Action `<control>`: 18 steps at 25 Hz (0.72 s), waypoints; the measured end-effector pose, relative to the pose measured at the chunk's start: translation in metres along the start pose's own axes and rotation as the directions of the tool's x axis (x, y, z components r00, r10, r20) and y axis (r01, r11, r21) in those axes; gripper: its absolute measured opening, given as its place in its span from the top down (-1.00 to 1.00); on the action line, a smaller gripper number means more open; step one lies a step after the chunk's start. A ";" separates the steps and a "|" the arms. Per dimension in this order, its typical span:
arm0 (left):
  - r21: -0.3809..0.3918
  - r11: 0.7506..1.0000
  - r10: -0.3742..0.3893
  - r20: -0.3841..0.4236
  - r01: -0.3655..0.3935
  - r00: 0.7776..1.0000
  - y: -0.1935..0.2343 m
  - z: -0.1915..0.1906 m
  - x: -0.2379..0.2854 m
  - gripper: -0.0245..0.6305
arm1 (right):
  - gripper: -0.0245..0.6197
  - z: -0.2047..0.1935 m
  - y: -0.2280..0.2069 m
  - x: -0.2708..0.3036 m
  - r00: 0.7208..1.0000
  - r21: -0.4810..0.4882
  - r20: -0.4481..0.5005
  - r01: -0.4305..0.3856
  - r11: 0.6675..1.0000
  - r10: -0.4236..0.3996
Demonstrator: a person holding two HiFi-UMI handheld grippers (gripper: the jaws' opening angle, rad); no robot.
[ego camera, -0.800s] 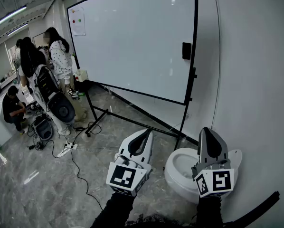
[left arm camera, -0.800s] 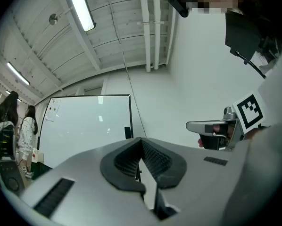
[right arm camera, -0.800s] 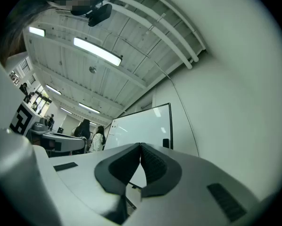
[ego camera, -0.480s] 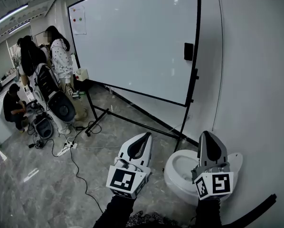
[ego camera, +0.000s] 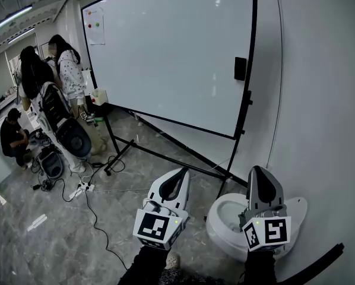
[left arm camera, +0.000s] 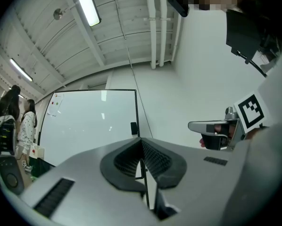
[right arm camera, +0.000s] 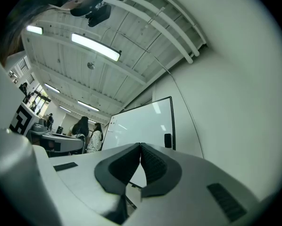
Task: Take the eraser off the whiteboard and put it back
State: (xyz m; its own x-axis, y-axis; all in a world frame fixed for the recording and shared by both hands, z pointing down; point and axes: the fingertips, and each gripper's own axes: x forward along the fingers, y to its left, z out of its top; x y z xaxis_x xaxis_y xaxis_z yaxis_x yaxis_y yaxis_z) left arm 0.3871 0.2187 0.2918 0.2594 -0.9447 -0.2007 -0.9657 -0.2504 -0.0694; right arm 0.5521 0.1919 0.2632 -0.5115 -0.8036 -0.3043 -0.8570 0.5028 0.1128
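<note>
Eraser (ego camera: 240, 68) upright on whiteboard (ego camera: 165, 52), long axis vertical

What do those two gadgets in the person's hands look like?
The left gripper and right gripper are pale grey, beak-shaped shells with black ribbed pads inside. Each bears a white cube printed with black square markers. The person's sleeves are dark.

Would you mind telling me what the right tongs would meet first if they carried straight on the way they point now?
The right tongs would most likely reach the whiteboard, just left of the black eraser; nothing seems to stand between, though depth is unclear.
</note>
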 end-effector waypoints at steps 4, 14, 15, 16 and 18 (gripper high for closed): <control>0.005 1.000 -0.019 -0.005 0.019 1.000 0.027 -0.005 0.018 0.91 | 0.90 -0.006 0.007 0.027 1.000 -0.007 -0.002 0.018 1.000 -0.018; -0.001 0.996 -0.085 -0.004 0.085 0.996 0.099 -0.014 0.068 0.91 | 0.90 -0.023 0.022 0.101 0.996 -0.028 -0.016 0.089 0.996 -0.090; 0.000 0.996 -0.093 -0.005 0.093 0.996 0.105 -0.016 0.073 0.91 | 0.90 -0.025 0.024 0.108 0.995 -0.030 -0.017 0.094 0.995 -0.095; 0.003 0.995 -0.101 -0.005 0.101 0.995 0.111 -0.018 0.076 0.91 | 0.90 -0.027 0.026 0.115 0.995 -0.032 -0.017 0.099 0.995 -0.100; -0.005 0.994 -0.111 0.000 0.111 0.994 0.122 -0.020 0.083 0.91 | 0.90 -0.030 0.030 0.127 0.994 -0.038 -0.016 0.108 0.993 -0.109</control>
State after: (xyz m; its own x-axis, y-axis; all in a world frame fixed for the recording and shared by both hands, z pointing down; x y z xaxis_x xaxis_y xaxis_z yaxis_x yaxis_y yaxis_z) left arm 0.2905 0.1057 0.2866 0.3649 -0.9111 -0.1916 -0.9310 -0.3548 -0.0862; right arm 0.4594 0.0956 0.2564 -0.4160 -0.8586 -0.2996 -0.9091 0.4004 0.1148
